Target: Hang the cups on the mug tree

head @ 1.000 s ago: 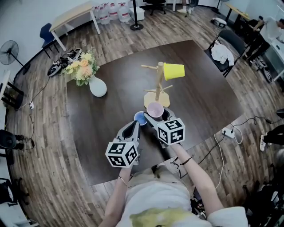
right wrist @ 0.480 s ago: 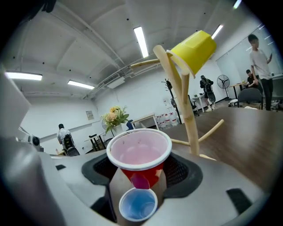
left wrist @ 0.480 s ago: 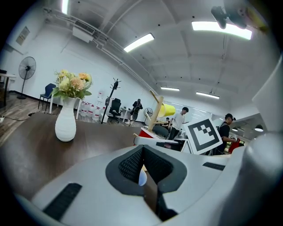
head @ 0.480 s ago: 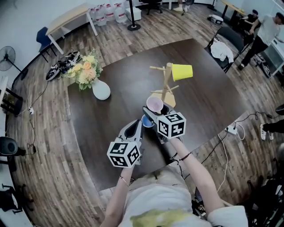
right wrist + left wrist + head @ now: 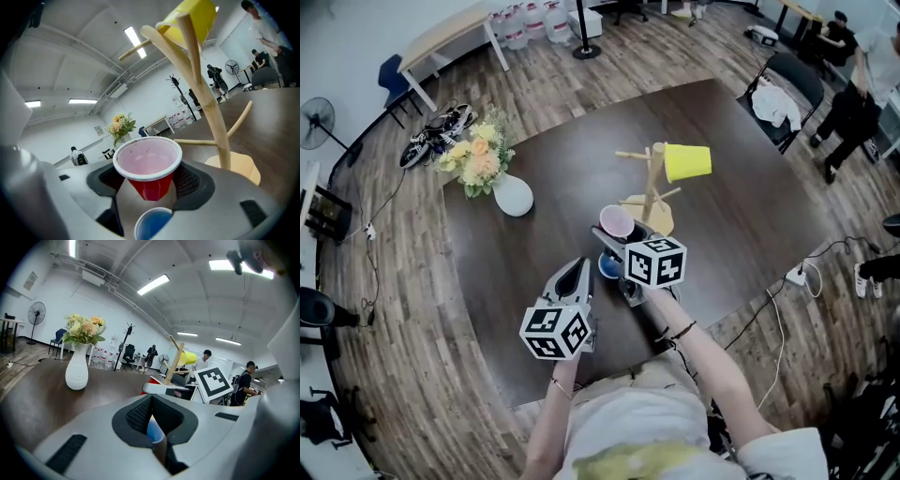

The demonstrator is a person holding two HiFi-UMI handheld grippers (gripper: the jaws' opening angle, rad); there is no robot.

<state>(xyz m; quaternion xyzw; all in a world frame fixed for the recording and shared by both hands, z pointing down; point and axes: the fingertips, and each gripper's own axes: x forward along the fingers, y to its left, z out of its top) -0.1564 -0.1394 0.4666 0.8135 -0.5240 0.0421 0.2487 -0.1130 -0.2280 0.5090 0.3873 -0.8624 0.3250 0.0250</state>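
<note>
**We hold a red plastic cup (image 5: 147, 161) beside the wooden mug tree (image 5: 653, 183).**

Our right claw (image 5: 149, 180) stands wide, its ribbed black pads clamped on the tapered sides of the red cup. The cup sits upright, white-rimmed and pale pink inside, just short of the tree's round base and slim pegs. A glossy yellow cup (image 5: 687, 161) hangs on its side from an upper peg. Our left claw (image 5: 151, 416) is nearly closed and looks to pinch the thin wall of a blue cup (image 5: 607, 266). That cup sits just below the red one and nearer us, over the dark, smooth table (image 5: 516, 272).
</note>
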